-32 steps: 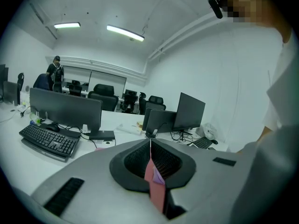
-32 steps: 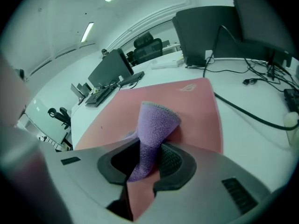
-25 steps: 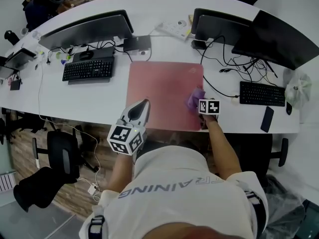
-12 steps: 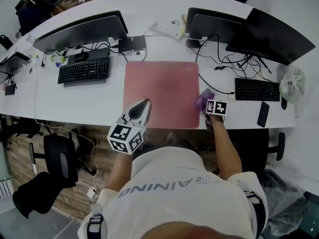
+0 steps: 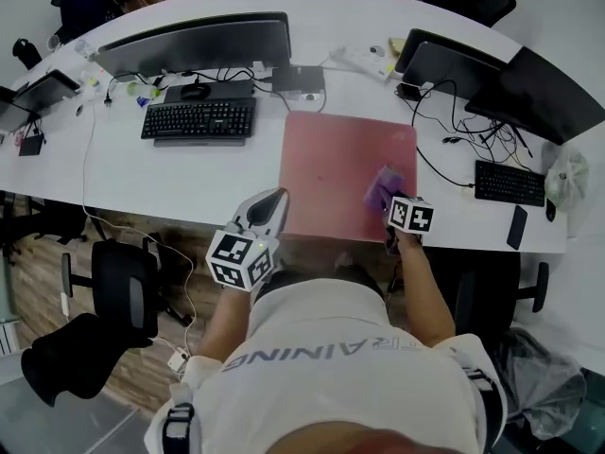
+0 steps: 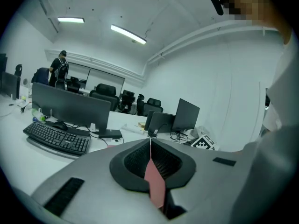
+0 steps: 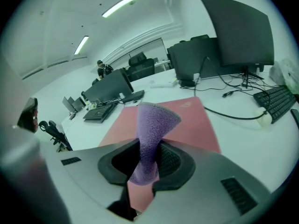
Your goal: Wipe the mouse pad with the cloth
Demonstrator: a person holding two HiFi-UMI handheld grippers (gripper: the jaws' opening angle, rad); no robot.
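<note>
Your right gripper is clamped on the purple cloth at the mouse pad's 4 o'clock edge. Your left gripper is closed and empty. Sweeping toward 3 o'clock risks snagging the black cable, and that thin pinch could slip.

The pad lies on the table by its front edge. The cloth is at the pad's right front part. The left keyboard lies left of the pad, with a monitor behind it. The right keyboard and a phone lie right of the pad.

mouse pad 1 | cloth 1 | keyboards 2 | grippers 2 | phone 1
</note>
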